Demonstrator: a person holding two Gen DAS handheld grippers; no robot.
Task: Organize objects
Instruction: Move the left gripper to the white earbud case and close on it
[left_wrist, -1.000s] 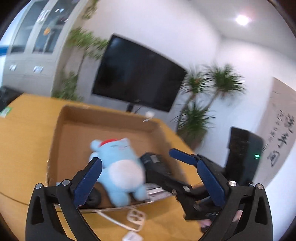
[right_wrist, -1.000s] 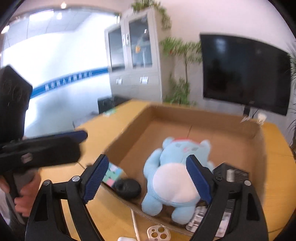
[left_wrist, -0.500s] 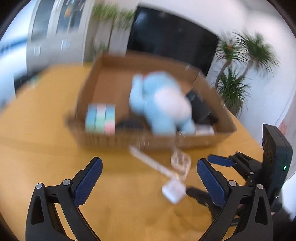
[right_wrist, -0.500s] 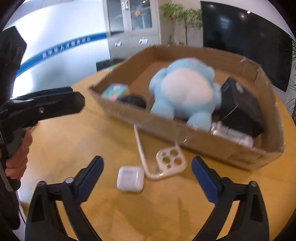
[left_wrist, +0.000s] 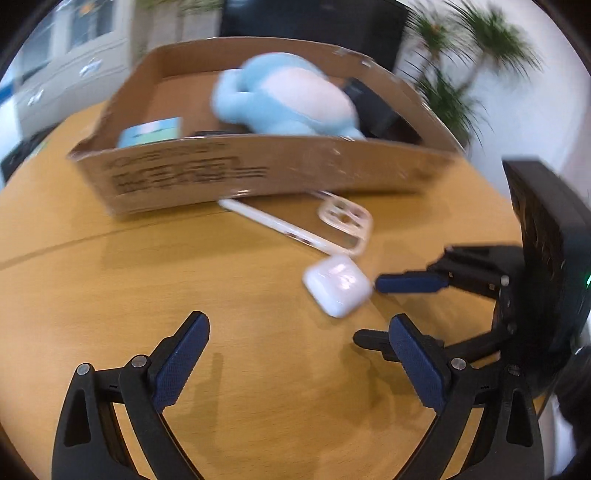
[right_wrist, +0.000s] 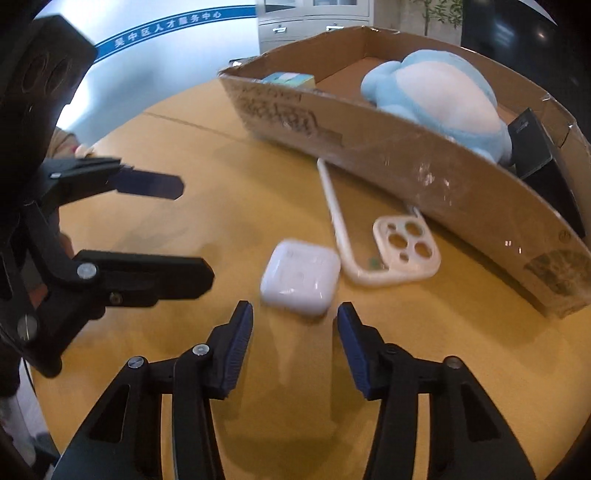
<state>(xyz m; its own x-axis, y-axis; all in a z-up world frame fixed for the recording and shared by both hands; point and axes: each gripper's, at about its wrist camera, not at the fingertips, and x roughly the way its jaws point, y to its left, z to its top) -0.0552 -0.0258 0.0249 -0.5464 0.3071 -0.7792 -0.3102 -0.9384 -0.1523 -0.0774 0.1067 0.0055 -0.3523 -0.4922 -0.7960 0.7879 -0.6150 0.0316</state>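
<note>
**Right claw narrowing on the earbud case**

The right claw (right_wrist: 295, 325) is closing, its blue pads not yet touching anything; the white earbud case (right_wrist: 300, 276) lies on the desk (right_wrist: 221, 184) just ahead of the tips, not between them. The step looks like a pick of that case for the cardboard box (right_wrist: 424, 166). Next, I judge, the claw must ease forward until the pads straddle the case.

The left claw (left_wrist: 299, 332) hangs spread wide and empty over bare desk, nearly still, its jaws easing inward.

Touching the case's far side is a clear phone case (right_wrist: 399, 251), which could get nudged. In the box sit a blue plush toy (right_wrist: 443, 92), a black box and a pastel block.
</note>
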